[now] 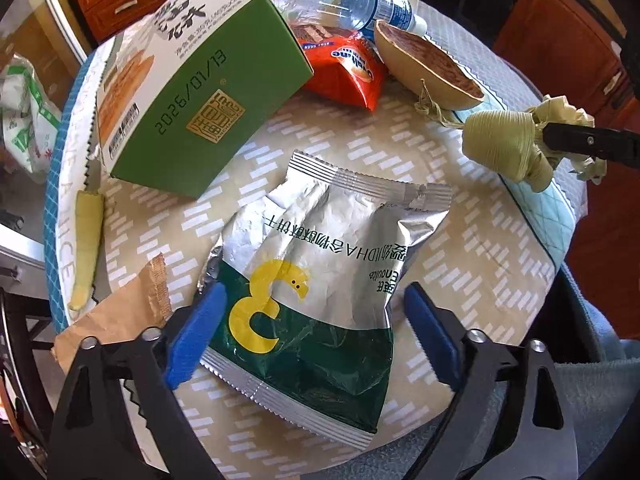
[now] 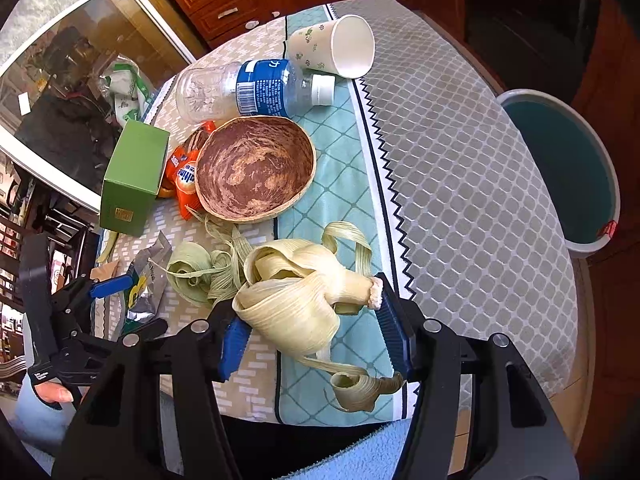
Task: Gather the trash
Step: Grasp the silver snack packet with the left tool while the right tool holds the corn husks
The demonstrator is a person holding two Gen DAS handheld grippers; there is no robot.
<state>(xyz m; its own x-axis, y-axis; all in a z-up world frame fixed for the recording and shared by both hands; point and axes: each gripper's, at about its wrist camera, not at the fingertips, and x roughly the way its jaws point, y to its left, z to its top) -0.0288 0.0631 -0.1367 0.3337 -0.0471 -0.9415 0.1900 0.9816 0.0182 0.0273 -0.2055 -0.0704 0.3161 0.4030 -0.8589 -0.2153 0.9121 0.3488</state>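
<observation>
Two risks stand out. Right gripper (image 2: 312, 338) is clenched on a pale, curled bundle of corn husks (image 2: 296, 300), lifted over the near edge of the tabletop (image 2: 460, 160); loose strips trail below and could snag or drop short of the teal bin (image 2: 560, 168) beside the far right edge. Left gripper (image 1: 312, 328) is released, its blue pads either side of a crinkled silver-and-green foil snack bag (image 1: 316, 264) lying flat near the near edge; slick foil may slide out
</observation>
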